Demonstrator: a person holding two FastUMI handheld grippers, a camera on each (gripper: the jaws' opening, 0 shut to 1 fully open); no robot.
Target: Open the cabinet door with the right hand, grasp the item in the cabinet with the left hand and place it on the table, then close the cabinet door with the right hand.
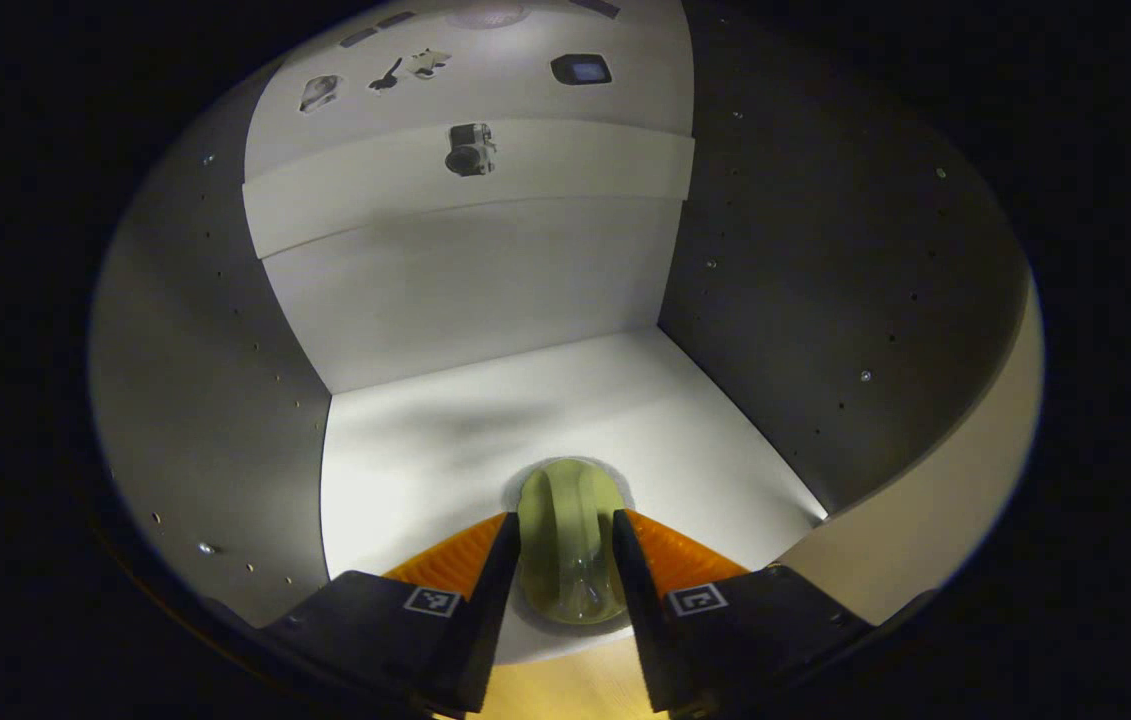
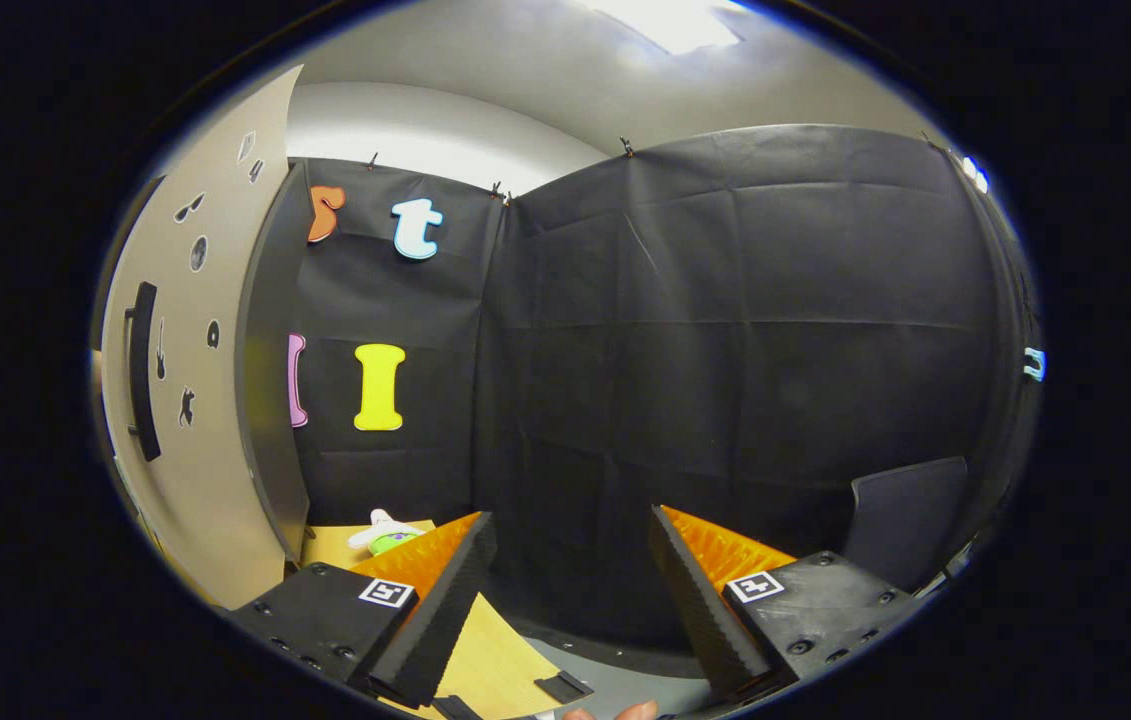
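Item (image 1: 570, 540), one, between gripper (image 1: 566, 530) fingers.

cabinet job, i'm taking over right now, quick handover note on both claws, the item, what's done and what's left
Left claw: inside the open cabinet, fingers on either side of the pale green item on the cabinet floor; a firm grip cannot be confirmed.
Right claw: open, empty, facing the booth wall; the cabinet door stands open to its left.
Done: door opened, item reached.
Left: grip the item, lift it out, set it on the table, then close the door with the right claw.
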